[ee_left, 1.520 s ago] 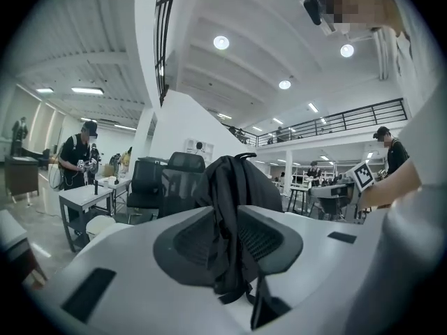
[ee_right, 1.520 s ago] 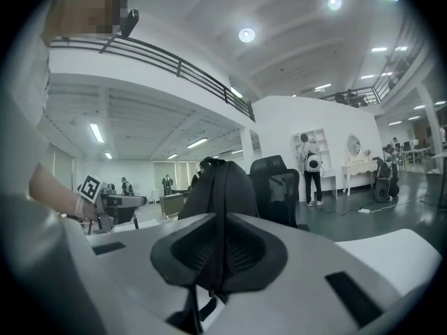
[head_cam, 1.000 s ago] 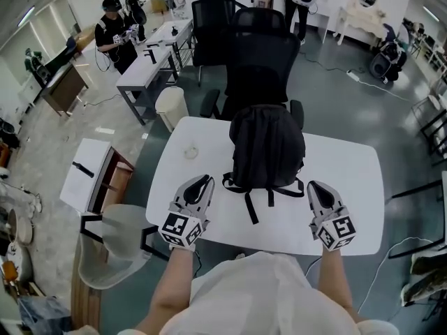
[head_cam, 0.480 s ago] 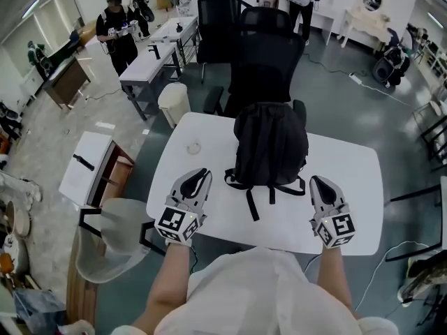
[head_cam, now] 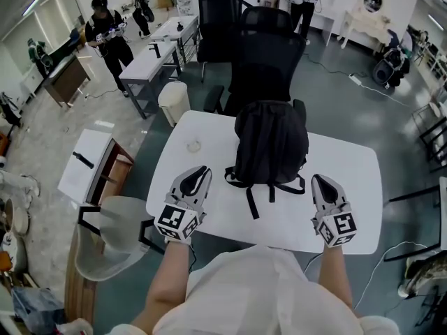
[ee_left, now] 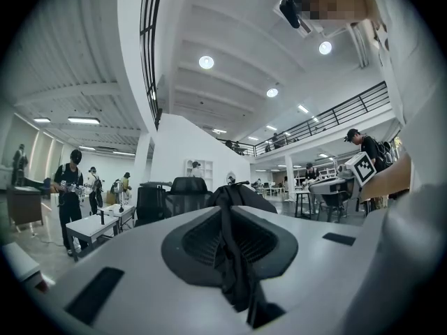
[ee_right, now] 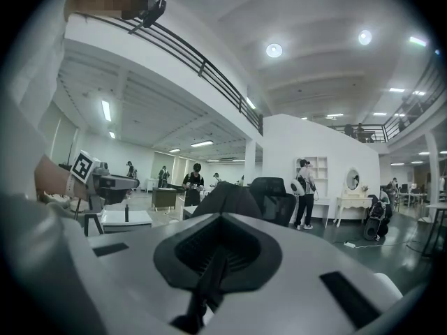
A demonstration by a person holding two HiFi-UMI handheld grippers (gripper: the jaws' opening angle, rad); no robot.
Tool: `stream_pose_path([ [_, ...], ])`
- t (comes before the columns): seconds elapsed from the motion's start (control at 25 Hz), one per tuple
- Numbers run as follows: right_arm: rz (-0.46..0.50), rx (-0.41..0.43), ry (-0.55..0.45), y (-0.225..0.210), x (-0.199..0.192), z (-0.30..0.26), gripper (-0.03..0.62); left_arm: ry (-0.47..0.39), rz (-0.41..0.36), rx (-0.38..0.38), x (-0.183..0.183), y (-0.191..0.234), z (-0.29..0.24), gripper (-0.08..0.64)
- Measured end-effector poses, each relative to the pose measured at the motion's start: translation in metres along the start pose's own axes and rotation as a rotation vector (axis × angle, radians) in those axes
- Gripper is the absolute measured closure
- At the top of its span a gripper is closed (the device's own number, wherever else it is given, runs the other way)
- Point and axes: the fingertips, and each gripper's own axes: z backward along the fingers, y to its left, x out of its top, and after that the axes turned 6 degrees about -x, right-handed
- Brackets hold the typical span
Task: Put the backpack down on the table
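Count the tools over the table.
2. The left tool is left of the backpack and the right tool is right of it, both near the table's front edge. Neither is hidden.

Matt black cloth backpack (head_cam: 271,145); smooth white table (head_cam: 353,180).

Open lab hall: white desks (head_cam: 150,61), office chairs (head_cam: 262,61), mezzanine railing (ee_right: 202,65).

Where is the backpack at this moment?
In the head view the backpack is on the white table, near the middle of its far edge, right in front of the black chair.
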Motion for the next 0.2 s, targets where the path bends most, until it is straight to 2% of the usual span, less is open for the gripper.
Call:
stream_pose_path([
  [0.2,-0.003,0.0,0.002,-0.0002,-0.0046,-0.0006,0.575,0.0,-0.001,0.005,-0.0028,0.0005,-0.0006,0.502],
])
